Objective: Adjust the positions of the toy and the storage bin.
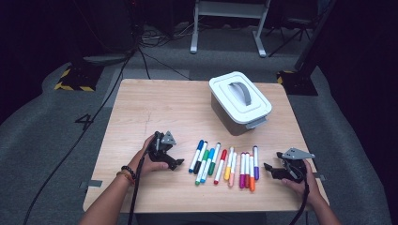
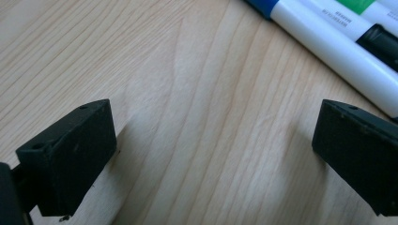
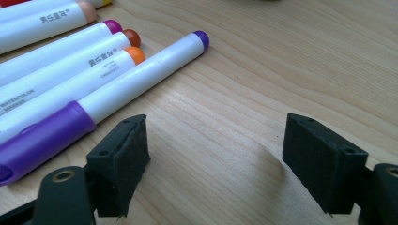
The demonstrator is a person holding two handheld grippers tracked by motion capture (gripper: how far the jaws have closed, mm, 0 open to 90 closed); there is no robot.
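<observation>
Left gripper: the left gripper (image 1: 174, 163) rests on the desk (image 1: 155, 108) near its front left part, just beside the blue end of the marker row; its jaws stand spread with only bare wood between them.
Right gripper: the right gripper (image 1: 268, 167) sits near the front right corner of the desk, jaws spread wide and pinching nothing; they point toward the markers.
Markers: a row of markers (image 1: 225, 165) lies flat along the front middle of the desk, between the two grippers, side by side and mostly touching.
Blue marker: the blue marker (image 2: 328, 47) is the row's leftmost one, close to the left gripper's jaws but apart from them.
Purple marker: the purple marker (image 3: 101, 101) ends the row on the right; its cap lies just beside one jaw of the right gripper.
Box: a white lidded box (image 1: 239, 101) with a grey handle stands toward the back right of the desk, well apart from the markers.
</observation>
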